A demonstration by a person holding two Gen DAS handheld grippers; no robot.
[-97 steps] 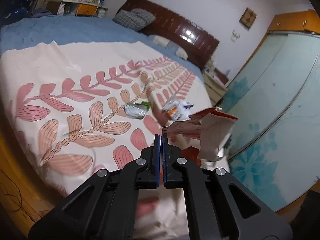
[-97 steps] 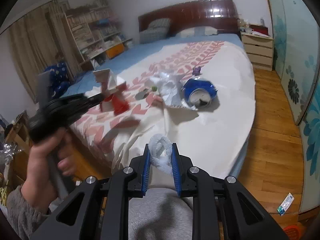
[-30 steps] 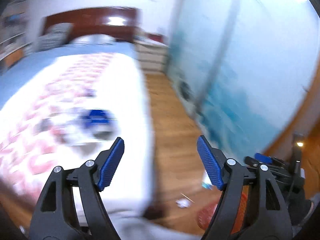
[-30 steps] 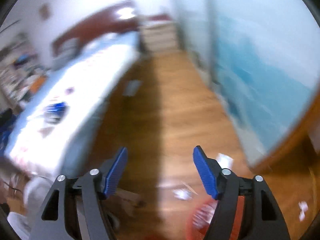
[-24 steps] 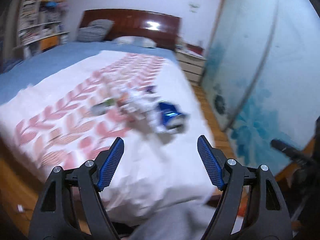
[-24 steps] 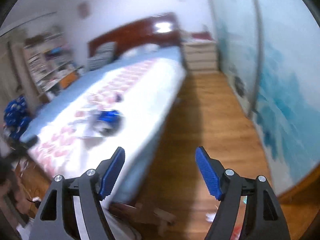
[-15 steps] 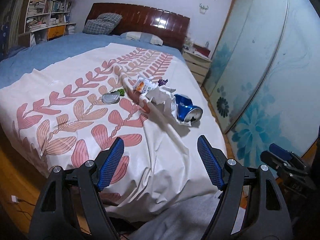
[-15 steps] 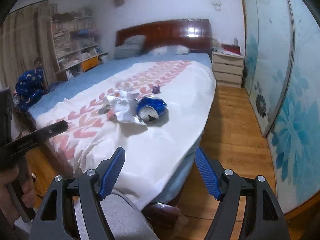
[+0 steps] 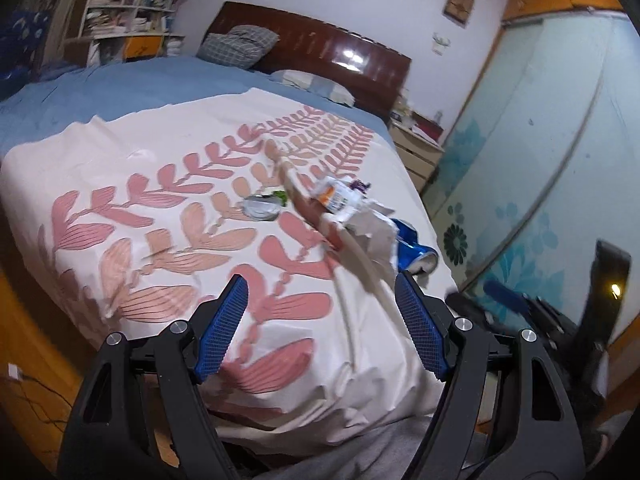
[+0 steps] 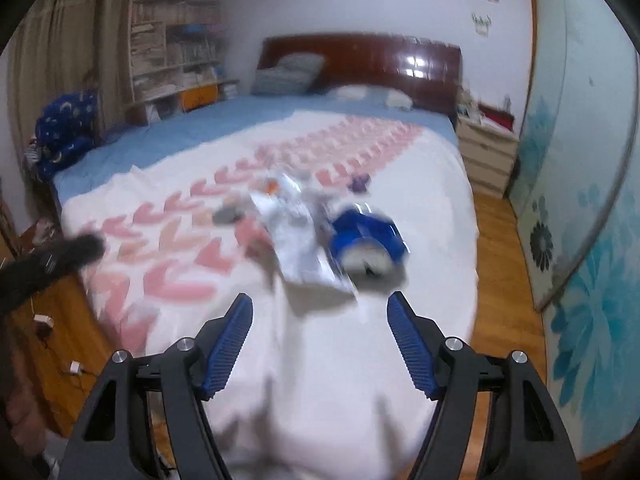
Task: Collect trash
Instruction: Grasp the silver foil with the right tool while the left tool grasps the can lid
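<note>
Bed (image 9: 120, 152) holds a crushed blue can (image 10: 366, 240), silver wrapper (image 10: 304, 248), flattened lid (image 9: 262, 208); your left tongs (image 9: 320, 328) gape empty, right tongs (image 10: 320, 340) narrowing on nothing.

Both rigs look the same: the left two-finger gripper (image 9: 320, 324) and the right two-finger gripper (image 10: 319, 338) have chunky matte black plastic arms with triangular cutouts, silver round screw heads at the joints, and ribbed blue rubber pads (image 9: 221, 330) facing inward on each finger.
</note>
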